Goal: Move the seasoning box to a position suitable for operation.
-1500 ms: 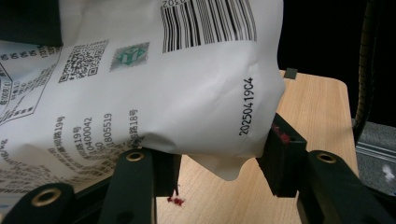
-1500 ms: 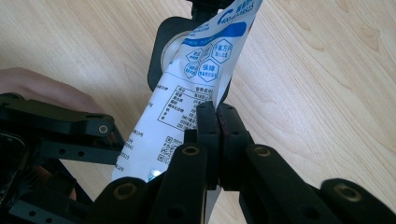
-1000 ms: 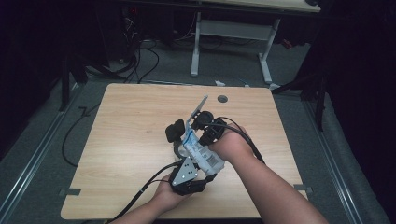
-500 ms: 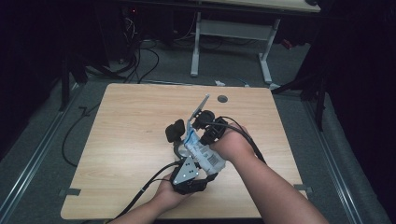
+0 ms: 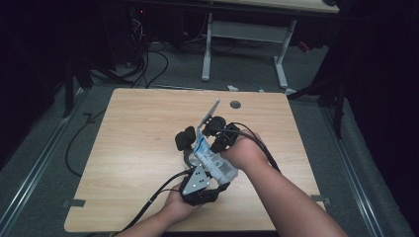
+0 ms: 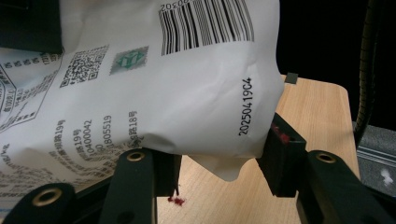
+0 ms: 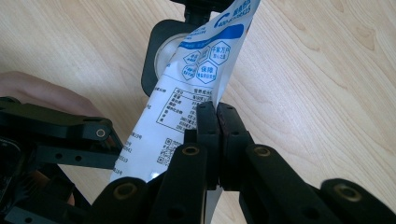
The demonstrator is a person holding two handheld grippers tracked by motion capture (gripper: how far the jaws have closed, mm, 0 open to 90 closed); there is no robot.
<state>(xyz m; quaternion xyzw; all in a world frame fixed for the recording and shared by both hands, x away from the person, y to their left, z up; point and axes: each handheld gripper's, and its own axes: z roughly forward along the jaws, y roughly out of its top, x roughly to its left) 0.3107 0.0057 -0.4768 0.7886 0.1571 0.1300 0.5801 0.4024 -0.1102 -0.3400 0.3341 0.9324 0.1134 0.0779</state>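
Your right gripper [image 7: 217, 121] is clamped on the white-and-blue printed plastic pouch's [image 7: 187, 100] edge; left gripper [image 6: 219, 168] jaws gape, pouch corner between them, above the light wooden table [image 5: 138, 128]. Unchanged since earlier.

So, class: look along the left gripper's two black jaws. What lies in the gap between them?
The lower corner of the white printed pouch sits in the gap of the left gripper; beneath it is bare wooden table, in the left gripper view.

Around the light wooden table [image 5: 138, 148]
A white-legged metal desk frame [image 5: 244, 42] stands beyond the table's far edge; tangled black cables [image 5: 148, 59] lie on the grey floor off its far-left corner.
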